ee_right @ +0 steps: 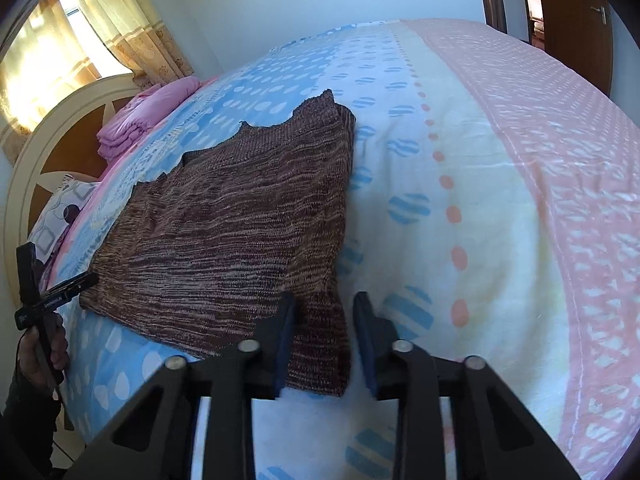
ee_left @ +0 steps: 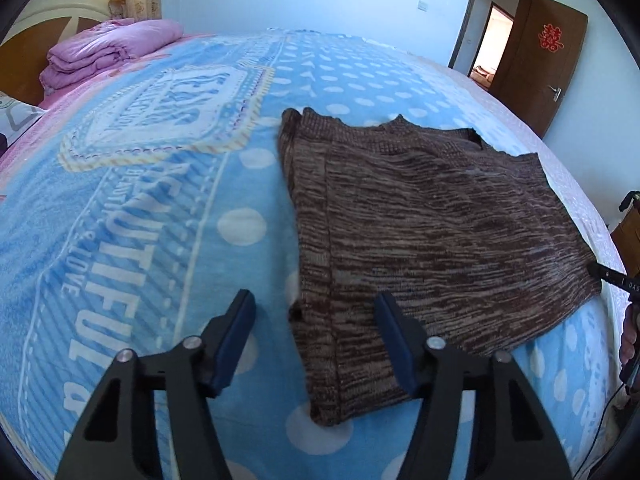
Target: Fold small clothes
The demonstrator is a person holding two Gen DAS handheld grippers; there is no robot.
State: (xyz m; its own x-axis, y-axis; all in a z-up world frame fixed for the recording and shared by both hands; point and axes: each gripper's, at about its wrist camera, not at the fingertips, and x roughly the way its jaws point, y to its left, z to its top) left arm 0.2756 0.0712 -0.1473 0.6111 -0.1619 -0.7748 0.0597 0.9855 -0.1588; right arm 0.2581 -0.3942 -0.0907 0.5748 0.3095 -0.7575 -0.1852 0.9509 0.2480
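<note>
A brown marled knit top (ee_left: 440,220) lies flat on the blue dotted bedspread (ee_left: 140,220), neckline toward the far side. My left gripper (ee_left: 315,298) straddles the top's near left edge with its jaws apart, one finger over the knit and the other over the bedspread. In the right wrist view the same top (ee_right: 240,208) ends at a near right corner. My right gripper (ee_right: 325,300) stands around that corner with a visible gap and the pads not pressing. Each gripper's tip shows in the other view, at the top's opposite near corner.
A folded pink quilt (ee_left: 108,52) sits at the head of the bed by the wooden headboard (ee_right: 52,168), with a patterned pillow (ee_right: 60,208) beside it. A brown door (ee_left: 536,60) stands open behind the bed. A hand (ee_right: 40,352) holds the left gripper's handle.
</note>
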